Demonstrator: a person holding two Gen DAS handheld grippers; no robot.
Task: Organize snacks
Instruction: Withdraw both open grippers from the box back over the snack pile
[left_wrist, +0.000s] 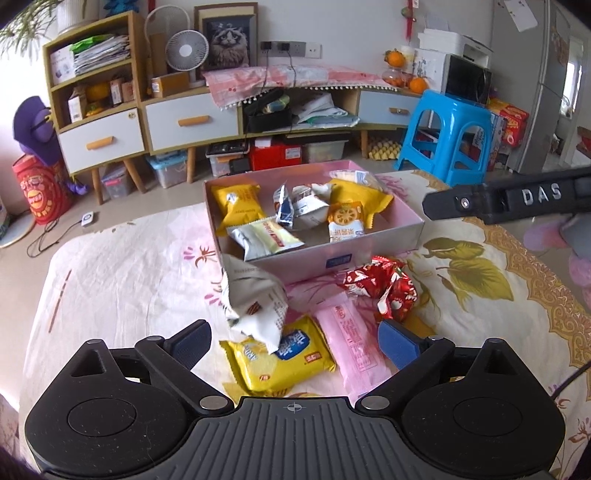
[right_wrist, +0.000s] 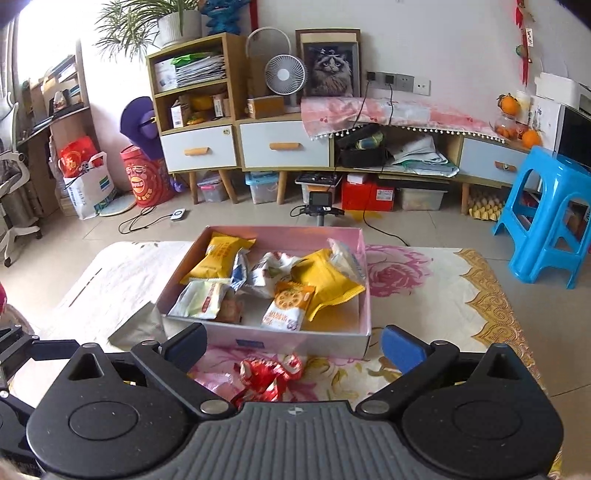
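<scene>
Both the left gripper (left_wrist: 293, 341) and right gripper (right_wrist: 293, 347) hold their jaws wide, empty. Crinkly foil snack packets (left_wrist: 277, 218) fill the pink cardboard box (left_wrist: 384, 247). A crumpled red wrapper (right_wrist: 269, 376) is half hidden.

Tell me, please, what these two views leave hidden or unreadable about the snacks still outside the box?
- Yellow packet, left wrist view: top covered by the white packet.
- Pink packet, left wrist view: print too faint to read.
- Red packet, right wrist view: lower part behind the right gripper body.
</scene>
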